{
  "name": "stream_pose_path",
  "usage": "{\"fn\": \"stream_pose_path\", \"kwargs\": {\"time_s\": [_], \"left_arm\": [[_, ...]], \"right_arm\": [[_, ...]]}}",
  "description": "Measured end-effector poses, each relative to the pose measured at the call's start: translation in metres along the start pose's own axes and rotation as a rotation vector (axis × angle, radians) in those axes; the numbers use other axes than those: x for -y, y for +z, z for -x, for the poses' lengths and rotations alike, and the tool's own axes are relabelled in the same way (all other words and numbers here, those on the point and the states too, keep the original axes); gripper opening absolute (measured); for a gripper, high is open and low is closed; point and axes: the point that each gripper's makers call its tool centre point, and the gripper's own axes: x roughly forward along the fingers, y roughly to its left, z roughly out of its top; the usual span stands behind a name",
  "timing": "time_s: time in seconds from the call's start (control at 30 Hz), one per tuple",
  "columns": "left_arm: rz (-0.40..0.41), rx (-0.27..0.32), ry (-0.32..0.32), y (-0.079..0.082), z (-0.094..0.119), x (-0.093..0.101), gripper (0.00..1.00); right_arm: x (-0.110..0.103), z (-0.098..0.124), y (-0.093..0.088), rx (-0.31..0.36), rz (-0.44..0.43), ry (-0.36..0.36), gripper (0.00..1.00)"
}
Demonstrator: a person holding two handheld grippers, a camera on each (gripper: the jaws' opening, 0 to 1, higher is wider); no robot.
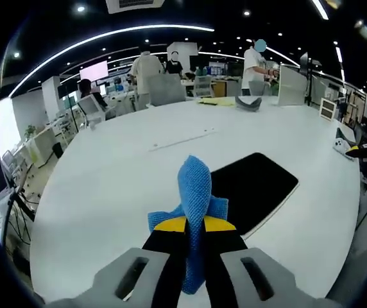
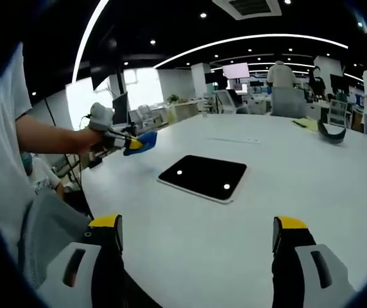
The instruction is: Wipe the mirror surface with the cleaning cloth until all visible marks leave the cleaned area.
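Observation:
A dark rectangular mirror (image 1: 253,187) lies flat on the white table (image 1: 119,173), just right of and beyond my left gripper (image 1: 194,224). That gripper is shut on a blue cleaning cloth (image 1: 194,186), which sticks up between its yellow-tipped jaws above the table. In the right gripper view the mirror (image 2: 204,176) reflects two ceiling lights. My right gripper (image 2: 196,234) stands open near the table's edge, nothing between its jaws. The left gripper (image 2: 127,142) with the blue cloth (image 2: 143,141) comes in from the left, held by a person's arm, above the table and left of the mirror.
A grey curved object (image 1: 249,103) and yellow papers (image 1: 217,101) lie at the table's far side. Monitors, chairs and several people stand beyond. A black-and-yellow device (image 1: 357,151) sits at the right edge. The person's torso (image 2: 7,160) is at left.

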Motion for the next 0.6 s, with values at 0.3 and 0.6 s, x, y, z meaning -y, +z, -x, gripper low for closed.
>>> {"fn": "stream_pose_path", "kwargs": {"time_s": [0.3,0.6], "left_arm": [[0.02,0.007,-0.002,0.006,-0.004,0.0,0.05],[-0.004,0.02,-0.013,0.019,-0.013,0.001,0.05]], "right_arm": [[-0.002,0.001,-0.003,-0.006,-0.004,0.005,1.0],[-0.003,0.002,-0.005,-0.015,0.008,0.011,1.0]]}}
